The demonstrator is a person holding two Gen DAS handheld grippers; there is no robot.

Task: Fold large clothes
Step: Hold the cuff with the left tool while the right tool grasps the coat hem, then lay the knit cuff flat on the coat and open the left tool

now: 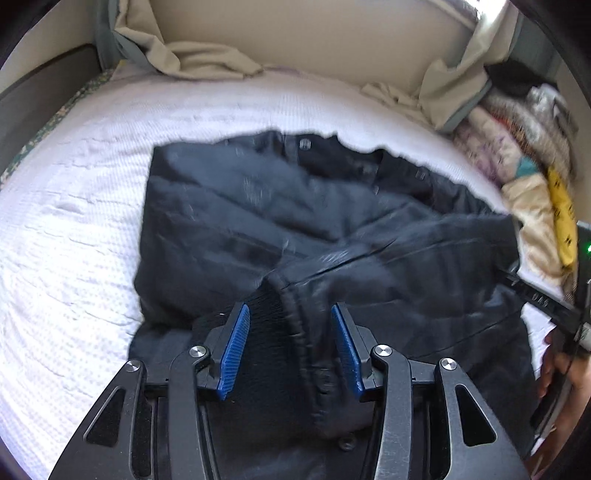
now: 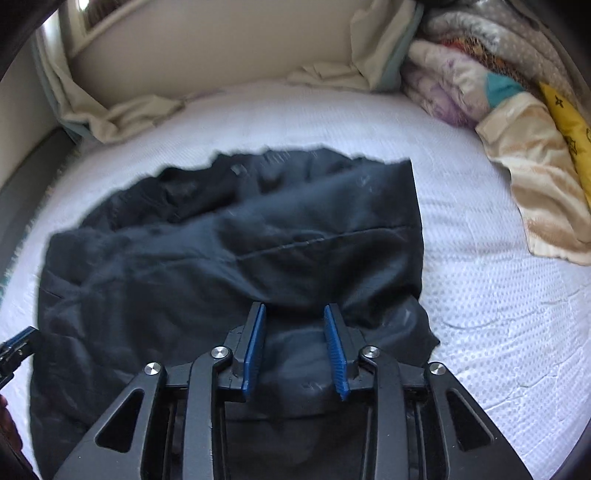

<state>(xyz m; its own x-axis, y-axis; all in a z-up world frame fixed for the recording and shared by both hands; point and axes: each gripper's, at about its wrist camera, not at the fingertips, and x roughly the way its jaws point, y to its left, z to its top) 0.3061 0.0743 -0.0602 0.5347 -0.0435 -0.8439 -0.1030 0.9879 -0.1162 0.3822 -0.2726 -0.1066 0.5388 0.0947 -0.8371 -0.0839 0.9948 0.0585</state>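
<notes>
Here a dark jacket (image 1: 295, 229) lies spread over the middle of a white textured bedspread (image 1: 74, 258), and it fills most of the centre of both wrist views. In the left wrist view the left gripper (image 1: 290, 314) is at the bottom centre of the frame, and its blue pads (image 1: 234, 350) stand apart; a ribbed cuff (image 1: 291, 332) of the jacket runs up between them, but the pads do not press on it, so the jaws are released. In the right wrist view the right gripper (image 2: 294, 312) is also at the bottom centre, above the near edge of the jacket (image 2: 229, 258). Its blue pads (image 2: 255, 347) are closer together, with a bunch of the dark cloth between them, but I cannot tell if they already clench it. At the right edge of the left wrist view a part of the other gripper and a hand (image 1: 557, 369) are visible. In the upper right of both frames there is a pile of folded clothes (image 2: 498, 103), with a yellow piece (image 2: 569, 118) at its side. Beige crumpled cloth (image 1: 192, 59) lies along the top of the bed, against a pale headboard (image 1: 314, 33). Both pictures are a little blurred.
</notes>
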